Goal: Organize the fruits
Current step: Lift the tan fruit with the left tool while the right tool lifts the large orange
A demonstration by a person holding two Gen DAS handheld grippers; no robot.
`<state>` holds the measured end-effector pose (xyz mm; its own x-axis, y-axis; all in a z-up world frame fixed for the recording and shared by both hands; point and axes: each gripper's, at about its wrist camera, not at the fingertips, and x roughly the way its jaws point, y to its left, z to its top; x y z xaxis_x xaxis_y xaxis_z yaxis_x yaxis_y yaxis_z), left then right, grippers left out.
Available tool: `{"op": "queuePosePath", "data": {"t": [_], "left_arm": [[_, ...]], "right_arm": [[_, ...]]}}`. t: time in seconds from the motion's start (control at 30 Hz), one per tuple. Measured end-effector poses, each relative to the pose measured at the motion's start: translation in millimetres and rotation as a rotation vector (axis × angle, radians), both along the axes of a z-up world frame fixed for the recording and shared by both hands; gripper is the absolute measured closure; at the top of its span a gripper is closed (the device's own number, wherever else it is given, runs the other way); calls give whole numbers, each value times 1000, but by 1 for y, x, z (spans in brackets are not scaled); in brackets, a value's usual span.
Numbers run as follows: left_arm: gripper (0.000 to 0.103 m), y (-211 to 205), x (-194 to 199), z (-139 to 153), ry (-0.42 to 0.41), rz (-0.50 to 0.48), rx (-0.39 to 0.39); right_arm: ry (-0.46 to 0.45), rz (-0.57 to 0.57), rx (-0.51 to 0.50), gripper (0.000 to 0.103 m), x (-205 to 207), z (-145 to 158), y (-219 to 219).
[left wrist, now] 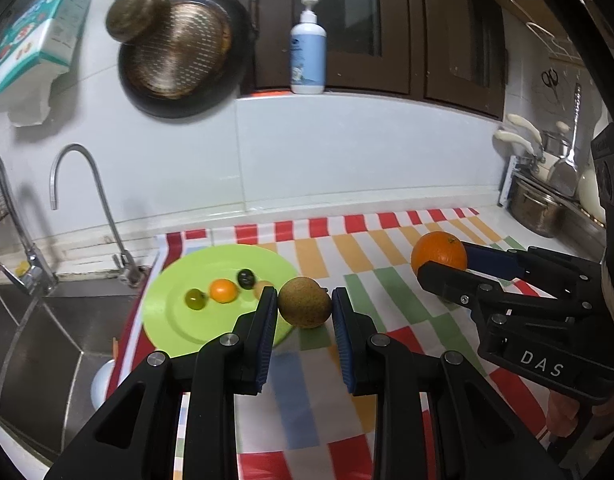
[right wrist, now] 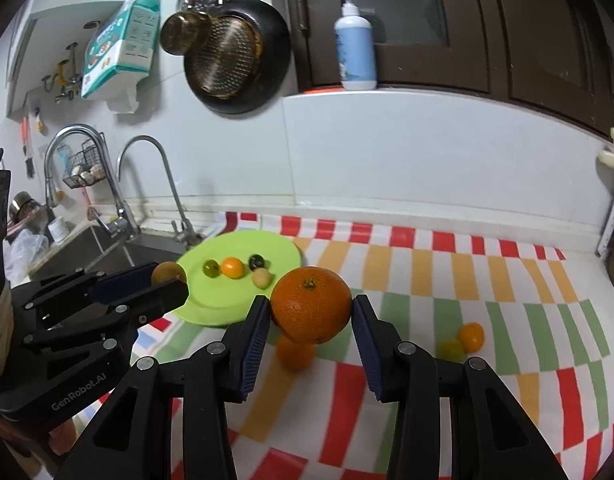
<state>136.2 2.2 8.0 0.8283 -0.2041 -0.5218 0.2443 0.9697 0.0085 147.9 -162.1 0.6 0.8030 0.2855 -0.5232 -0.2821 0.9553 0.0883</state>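
Four small fruits already sit on the plate, while the left gripper grasps a brown fruit and the right gripper an orange, both aloft beside the plate, with two small fruits left on the cloth.

wrist views, angled down (both near), shared plate
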Motion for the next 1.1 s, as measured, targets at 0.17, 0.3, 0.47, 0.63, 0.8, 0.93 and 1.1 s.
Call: {"op": "queuePosePath", "data": {"t": [0.17, 0.3, 0.47, 0.63, 0.8, 0.93, 1.1], "left_arm": [[75, 17, 1, 5, -11, 32, -1], [75, 28, 5, 8, -20, 52, -9], [75, 42, 12, 12, -41, 90, -6], [75, 53, 22, 14, -50, 117, 4], [75, 60, 36, 14, -59, 134, 18], [75, 66, 51, 11, -53, 139, 18], [75, 74, 72, 3, -31, 141, 27]], "right_arm": [[-18, 34, 13, 60, 6, 7, 18], [-24, 70, 33, 60, 13, 13, 32], [-40, 105, 24, 60, 22, 18, 49], [-35, 128, 12, 60, 37, 21, 64], [-16, 161, -2, 60, 58, 20, 78], [6, 186, -11, 60, 79, 19, 89], [34, 212, -18, 60, 103, 16, 101]]}}
